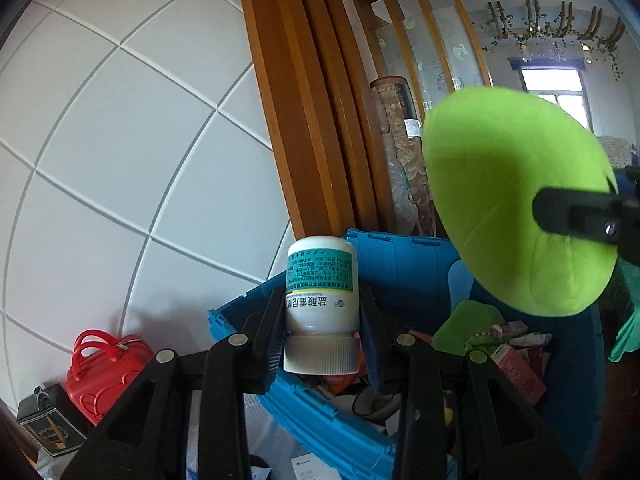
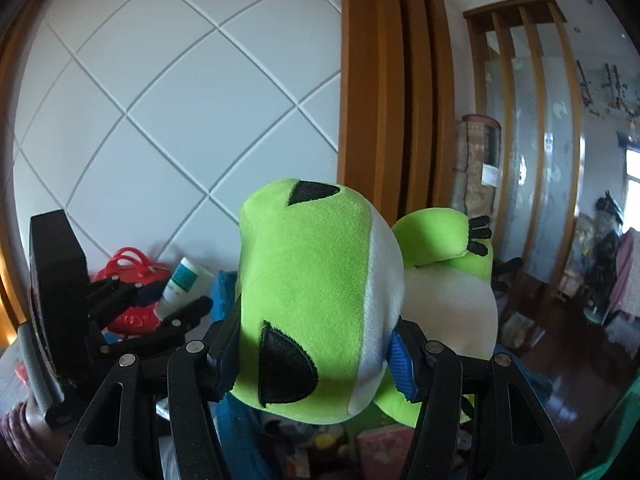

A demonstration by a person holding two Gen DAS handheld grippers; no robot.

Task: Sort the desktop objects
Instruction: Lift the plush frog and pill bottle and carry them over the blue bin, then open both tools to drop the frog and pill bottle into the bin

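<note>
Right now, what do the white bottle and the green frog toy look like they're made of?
White bottle: likely hard plastic, smooth and slightly glossy, with a printed paper-like label and a ribbed cap.
Green frog toy: soft plush fabric, matte and fuzzy, with stitched black eyes and a white belly.

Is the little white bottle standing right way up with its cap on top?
No, the white medicine bottle in the left gripper is upside down: its ribbed cap points down and the label print is inverted.

bottle [image 1: 321, 304]: smooth white plastic, glossy paper label, ribbed cap, between left pads
frog toy [image 2: 316, 300]: soft matt plush cloth, between right pads
crate [image 1: 320, 412]: ribbed blue plastic, below
door frame [image 1: 296, 120]: varnished wood, ahead
</note>
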